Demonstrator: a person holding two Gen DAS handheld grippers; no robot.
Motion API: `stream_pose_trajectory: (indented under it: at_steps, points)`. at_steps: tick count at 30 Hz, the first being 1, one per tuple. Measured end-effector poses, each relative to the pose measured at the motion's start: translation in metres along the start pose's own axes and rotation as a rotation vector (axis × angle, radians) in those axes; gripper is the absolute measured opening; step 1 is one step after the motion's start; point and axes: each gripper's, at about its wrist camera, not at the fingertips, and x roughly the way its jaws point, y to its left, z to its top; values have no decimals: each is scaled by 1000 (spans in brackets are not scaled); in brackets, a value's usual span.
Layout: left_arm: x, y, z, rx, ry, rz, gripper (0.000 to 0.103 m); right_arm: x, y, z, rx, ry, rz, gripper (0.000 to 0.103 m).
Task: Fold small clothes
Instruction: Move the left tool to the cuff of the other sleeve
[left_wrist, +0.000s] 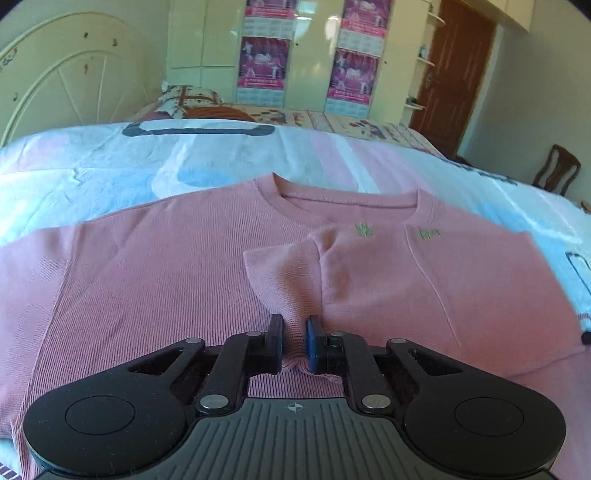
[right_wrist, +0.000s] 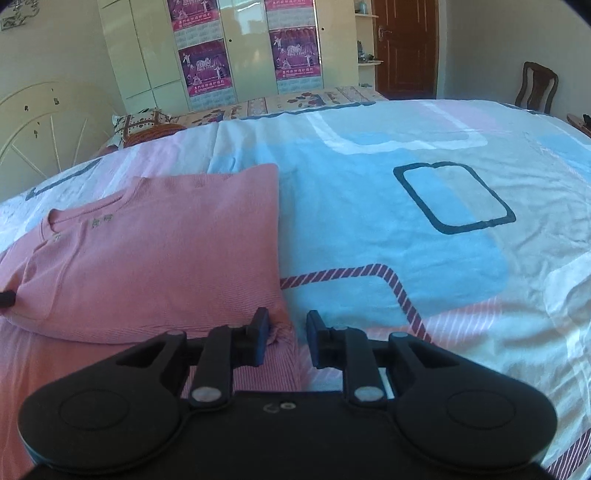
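A pink ribbed T-shirt (left_wrist: 155, 280) lies on the bed, neckline facing away, with its right side folded over toward the middle. My left gripper (left_wrist: 294, 325) is shut on a bunched fold of the shirt, near a short sleeve (left_wrist: 288, 269) lying on top. In the right wrist view the shirt (right_wrist: 162, 251) lies to the left, with a straight folded edge on its right. My right gripper (right_wrist: 287, 328) is open, jaws apart, over the shirt's lower right corner, with fabric against its left finger (right_wrist: 260, 332).
The bedsheet (right_wrist: 424, 240) with blue, white and pink patches spreads wide to the right of the shirt. A headboard (left_wrist: 62, 85) and pillow (left_wrist: 188, 99) are at far left. A wardrobe, a door and a wooden chair (right_wrist: 537, 86) stand beyond the bed.
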Motion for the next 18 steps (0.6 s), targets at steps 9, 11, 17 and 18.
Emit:
stream_pose_trajectory:
  at_steps: [9, 11, 17, 18]
  points:
    - [-6, -14, 12, 39, -69, -30, 34, 10, 24, 10, -83, -18, 89, 19]
    - [14, -21, 7, 72, 7, -39, 34, 16, 25, 6, -80, -1, 80, 17]
    - [13, -24, 24, 49, -60, -37, 54, 23, 26, 17, -109, 4, 107, 17]
    - [20, -24, 29, 52, -54, -30, 56, 31, 28, 26, -113, 3, 108, 17]
